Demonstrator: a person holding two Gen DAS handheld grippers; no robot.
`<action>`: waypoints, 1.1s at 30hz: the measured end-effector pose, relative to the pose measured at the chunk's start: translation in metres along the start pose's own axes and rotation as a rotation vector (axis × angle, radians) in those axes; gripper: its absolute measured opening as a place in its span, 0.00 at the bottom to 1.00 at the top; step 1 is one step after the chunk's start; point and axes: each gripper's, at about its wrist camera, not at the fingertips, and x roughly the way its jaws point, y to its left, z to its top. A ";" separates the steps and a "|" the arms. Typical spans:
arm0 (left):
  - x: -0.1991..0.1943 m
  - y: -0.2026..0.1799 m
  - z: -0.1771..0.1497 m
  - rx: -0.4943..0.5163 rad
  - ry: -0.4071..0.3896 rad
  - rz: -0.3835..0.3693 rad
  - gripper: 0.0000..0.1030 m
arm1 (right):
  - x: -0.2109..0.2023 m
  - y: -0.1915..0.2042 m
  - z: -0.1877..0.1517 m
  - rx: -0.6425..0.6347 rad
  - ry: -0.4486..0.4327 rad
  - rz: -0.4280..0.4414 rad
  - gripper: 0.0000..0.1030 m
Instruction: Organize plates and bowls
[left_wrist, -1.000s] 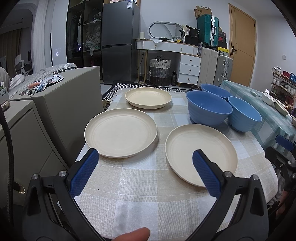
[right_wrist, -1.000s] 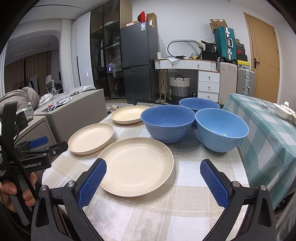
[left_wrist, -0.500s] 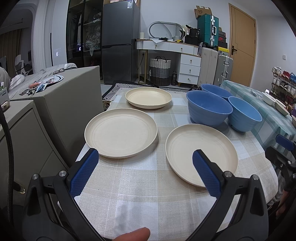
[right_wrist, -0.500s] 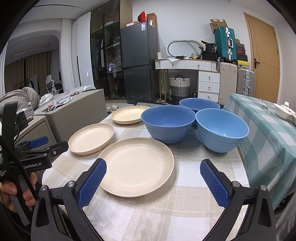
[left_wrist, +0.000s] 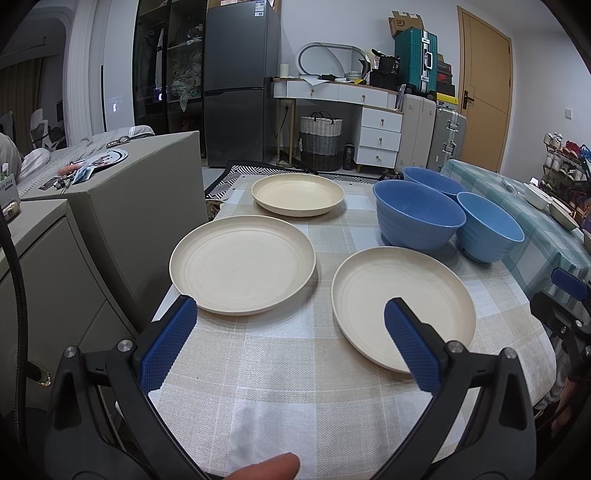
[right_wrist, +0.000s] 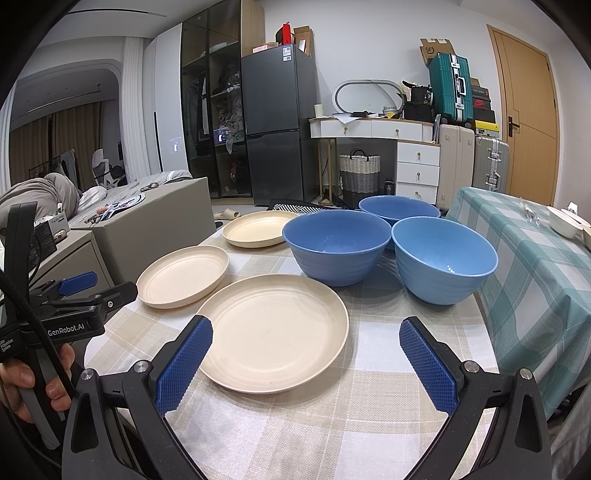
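— Plates first: where did they lie?

— Three cream plates sat on the checked tablecloth (left_wrist: 295, 369). The nearest plate (right_wrist: 273, 336) lay just ahead of the right gripper (right_wrist: 306, 354), the middle plate (left_wrist: 242, 264) to its left near the table's edge, and the far plate (left_wrist: 297, 194) at the back. None touched another.

— And the bowls?

— Three blue bowls stood upright, clustered on the right side of the table. The front-left bowl (right_wrist: 338, 242) and the front-right bowl (right_wrist: 443, 256) stood close side by side — whether they touched could not be told — and the back bowl (right_wrist: 399, 208) was partly hidden behind both.

— How did the grippers stand?

— Both had their jaws spread wide and held nothing. The left gripper (left_wrist: 288, 343) hovered above the near edge of the table, its left pad before the rim of the middle plate and its right pad over the nearest plate. The right gripper's left pad overlapped the nearest plate's rim in its own view; contact could not be judged.

— Anything else?

— A hand (right_wrist: 33, 380) gripped the left tool's handle at the left edge of the right-wrist view. A grey cabinet (left_wrist: 140, 192) stood beside the table, and a second table with a green checked cloth (right_wrist: 535, 266) stood to the right.
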 end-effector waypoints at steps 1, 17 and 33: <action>0.001 0.000 0.000 -0.001 0.000 -0.001 0.98 | 0.000 0.000 0.000 0.000 0.000 0.000 1.00; 0.000 0.011 0.003 -0.005 0.001 0.004 0.98 | -0.001 0.000 0.001 -0.005 -0.001 0.002 1.00; -0.011 0.029 0.021 -0.004 -0.015 0.015 0.98 | 0.010 0.019 0.020 -0.018 0.008 0.037 1.00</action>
